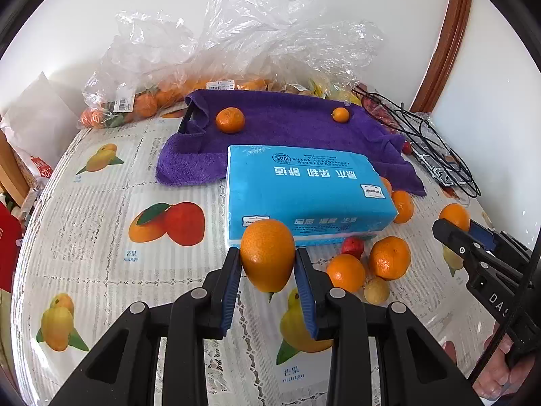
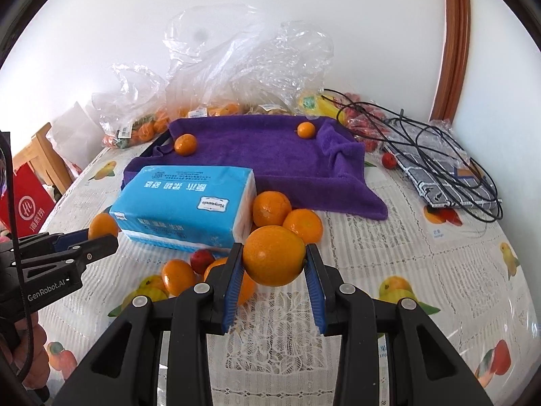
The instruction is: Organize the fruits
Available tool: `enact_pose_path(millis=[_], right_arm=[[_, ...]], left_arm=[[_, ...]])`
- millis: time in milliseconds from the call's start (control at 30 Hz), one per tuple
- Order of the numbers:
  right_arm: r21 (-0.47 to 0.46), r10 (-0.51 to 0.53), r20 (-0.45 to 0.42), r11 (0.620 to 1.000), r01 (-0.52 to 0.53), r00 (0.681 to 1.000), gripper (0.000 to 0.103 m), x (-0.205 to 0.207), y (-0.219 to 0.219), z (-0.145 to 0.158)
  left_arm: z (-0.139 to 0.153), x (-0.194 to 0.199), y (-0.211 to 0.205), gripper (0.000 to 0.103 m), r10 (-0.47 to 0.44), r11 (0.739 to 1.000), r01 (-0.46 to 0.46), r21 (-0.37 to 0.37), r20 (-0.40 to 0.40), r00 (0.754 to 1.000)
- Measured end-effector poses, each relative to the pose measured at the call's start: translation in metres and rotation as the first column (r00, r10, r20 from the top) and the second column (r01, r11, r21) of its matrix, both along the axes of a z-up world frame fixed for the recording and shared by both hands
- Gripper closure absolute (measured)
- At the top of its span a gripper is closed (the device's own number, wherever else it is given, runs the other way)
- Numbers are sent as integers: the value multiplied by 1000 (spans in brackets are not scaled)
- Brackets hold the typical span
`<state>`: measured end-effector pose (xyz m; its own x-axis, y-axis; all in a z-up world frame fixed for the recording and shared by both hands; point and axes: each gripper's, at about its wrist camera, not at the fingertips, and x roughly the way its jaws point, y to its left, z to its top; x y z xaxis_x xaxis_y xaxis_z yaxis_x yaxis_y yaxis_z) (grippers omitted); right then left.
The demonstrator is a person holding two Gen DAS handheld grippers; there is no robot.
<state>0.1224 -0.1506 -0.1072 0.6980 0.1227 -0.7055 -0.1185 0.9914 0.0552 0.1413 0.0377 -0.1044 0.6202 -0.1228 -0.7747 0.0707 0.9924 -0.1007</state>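
Note:
My left gripper (image 1: 268,264) is shut on an orange (image 1: 267,253), held above the fruit-print tablecloth. My right gripper (image 2: 274,260) is shut on another orange (image 2: 274,253); it also shows at the right edge of the left wrist view as the right gripper (image 1: 454,228). Behind a blue tissue pack (image 1: 304,189) lies a tray lined with a purple towel (image 1: 287,132), also visible as the purple towel (image 2: 263,162). On it rest a mandarin (image 1: 230,120) and a smaller orange (image 1: 340,114). Loose oranges (image 1: 389,257) and a red fruit (image 1: 352,246) lie beside the pack.
Clear plastic bags (image 1: 209,50) with more fruit stand along the wall at the back. A black cable (image 2: 436,155) lies over a checked cloth (image 2: 439,182) at the right. A red bag (image 2: 28,203) sits off the table's left edge. A person's hand (image 1: 497,368) grips the right tool.

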Motion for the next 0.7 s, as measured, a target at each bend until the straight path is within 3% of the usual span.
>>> enact_pose_path(millis=[233,400,700], right_arm=[[-67,70,8,995,-70,997,68,-2,7,15],[-12,50,16,999,-49,999,68,1,4,19],[3,52,33,999,-52,998,68,26,13,28]], left_arm=[[4,5,2,72,-7,1000,7,-12,-5,1000],[8,8,3,72,4,1000,-4,-22,0,1000],[25,21,7,72,29,1000,-29,-3,21,999]])
